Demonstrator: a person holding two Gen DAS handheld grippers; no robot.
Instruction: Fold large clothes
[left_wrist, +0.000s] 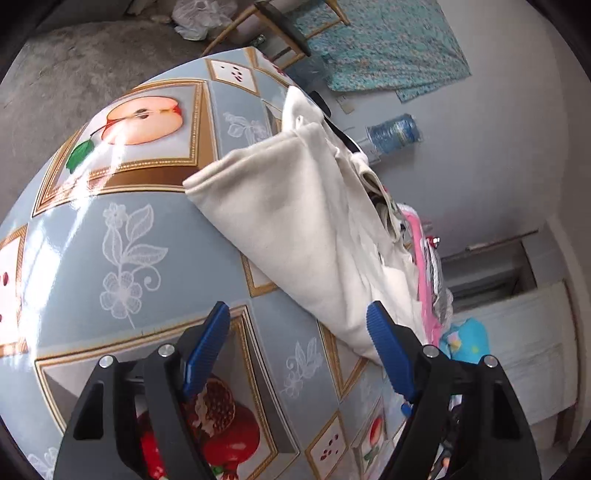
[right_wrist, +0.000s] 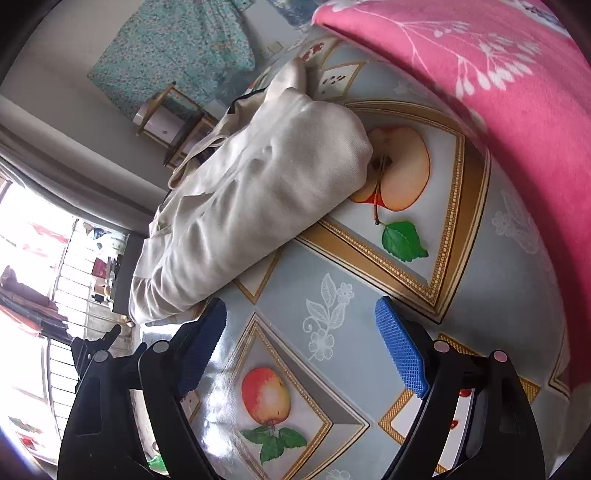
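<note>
A big cream-white soft cloth garment (left_wrist: 295, 229) is seen lying in a folded, lumpy bundle on a table covered with a shiny grey-blue cloth printed with fruit pictures in gold frames (left_wrist: 122, 236). In the right wrist view the same garment (right_wrist: 258, 195) is laid along the far left edge of the table cover (right_wrist: 332, 280), and one rounded end is rested on a printed picture of a cut apple (right_wrist: 402, 170).

The left gripper with black arms and blue ribbed pads (left_wrist: 297, 354) is held above the table with its two fingers spread wide apart. Nothing is pinched between them. Its right pad (left_wrist: 388, 347) is seen just beside the near edge of the garment.

The right gripper with the same black arms and blue pads (right_wrist: 301, 350) is also spread wide, and nothing is gripped by it. Its left pad (right_wrist: 203, 343) is seen near the lower end of the garment.

A pink cloth with white leaf shapes (right_wrist: 480, 85) is laid across the far right side of the table. A teal flowery cloth (left_wrist: 384, 40) is hung on the wall behind.
</note>
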